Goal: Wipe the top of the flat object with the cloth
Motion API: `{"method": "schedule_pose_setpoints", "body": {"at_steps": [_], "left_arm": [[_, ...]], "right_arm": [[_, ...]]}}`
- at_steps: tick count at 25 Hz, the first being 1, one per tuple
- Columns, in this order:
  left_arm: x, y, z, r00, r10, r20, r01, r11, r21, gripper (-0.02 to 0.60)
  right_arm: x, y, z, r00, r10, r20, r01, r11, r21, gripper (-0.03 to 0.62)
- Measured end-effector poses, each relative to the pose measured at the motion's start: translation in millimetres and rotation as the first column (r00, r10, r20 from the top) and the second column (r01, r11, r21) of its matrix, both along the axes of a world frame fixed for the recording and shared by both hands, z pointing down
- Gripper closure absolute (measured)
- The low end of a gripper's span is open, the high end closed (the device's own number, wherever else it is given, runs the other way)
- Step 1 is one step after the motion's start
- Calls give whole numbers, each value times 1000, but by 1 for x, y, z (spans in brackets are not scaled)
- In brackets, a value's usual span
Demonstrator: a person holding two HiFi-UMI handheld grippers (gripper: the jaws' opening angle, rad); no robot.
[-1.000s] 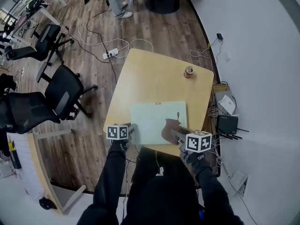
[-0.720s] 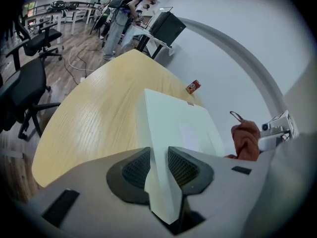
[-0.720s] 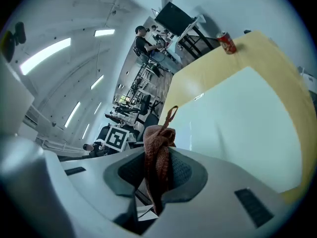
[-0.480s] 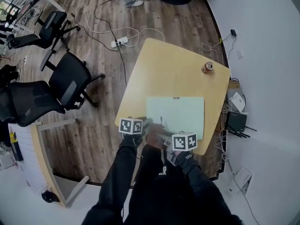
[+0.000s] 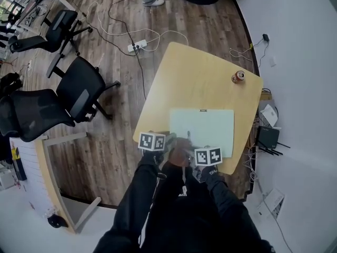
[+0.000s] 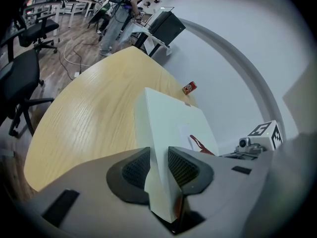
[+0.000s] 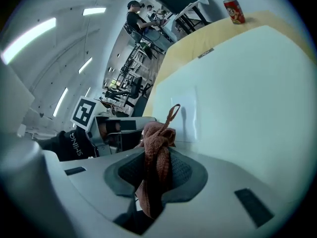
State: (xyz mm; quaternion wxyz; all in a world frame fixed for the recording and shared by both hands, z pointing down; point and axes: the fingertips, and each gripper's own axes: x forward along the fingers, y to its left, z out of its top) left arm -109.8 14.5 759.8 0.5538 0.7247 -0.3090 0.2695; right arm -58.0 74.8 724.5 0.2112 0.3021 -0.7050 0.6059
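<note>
Wiping looks under way. The left tool (image 6: 158, 166) pinches the near corner of the flat board (image 5: 205, 128), steadying it on the worktop (image 5: 195, 73). Just beside it, the right tool (image 7: 156, 170) clamps the brown cloth (image 7: 157, 143). The next move is probably a firm sweep ahead of the tools.

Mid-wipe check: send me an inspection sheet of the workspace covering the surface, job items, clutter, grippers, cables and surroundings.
Surface: light wooden table, mostly bare.
Job's things: pale flat board lying on the table's near side; brown cloth bunched at the board's near edge.
Clutter: one red can standing at the far right corner.
Grippers: left gripper shut on the flat board's near corner; right gripper shut on the cloth.
Cables: power strip with cables on the floor beyond the table; more beside a black router at the wall.
Surroundings: office chairs left of the table.
</note>
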Motion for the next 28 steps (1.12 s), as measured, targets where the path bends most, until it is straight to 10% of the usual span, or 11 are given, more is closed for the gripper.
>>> {"method": "schedule_pose_setpoints", "body": {"at_steps": [28], "left_arm": [[3, 3, 1, 989, -7, 149, 4, 1000, 22, 451]], "right_arm": [[232, 29, -1, 958, 146, -248, -125, 987, 99, 488]]}}
